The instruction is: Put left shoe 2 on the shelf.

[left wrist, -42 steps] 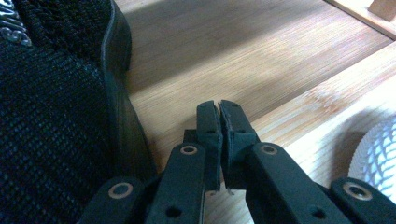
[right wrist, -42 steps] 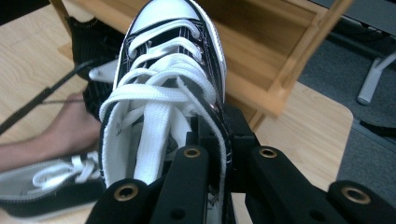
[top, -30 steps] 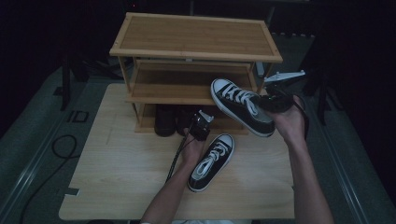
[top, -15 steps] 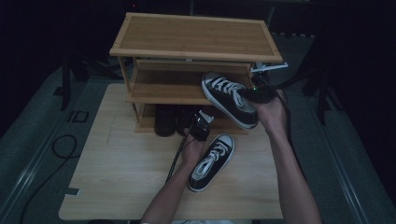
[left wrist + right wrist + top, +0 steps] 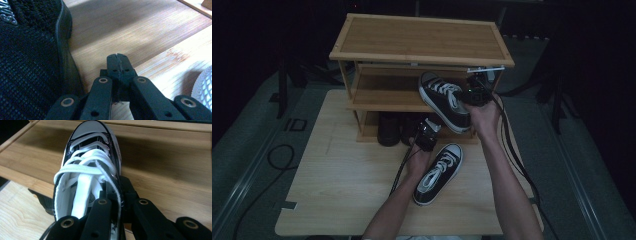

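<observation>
A pale wooden table (image 5: 337, 185) stands in a dim room, lit from above while its surroundings fall away into darkness. The floor (image 5: 247, 145) around it is grey-green, with a black cable (image 5: 274, 160) looping across it at the left. Dark stand legs (image 5: 282, 85) rise at the left, and another stand (image 5: 557, 100) shows at the right. The far background is almost black.

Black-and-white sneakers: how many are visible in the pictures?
2. One sneaker is held by the right claw over the rack's middle shelf. The other sneaker lies on the table. Dark shoes on the bottom level are different; more may be hidden.
</observation>
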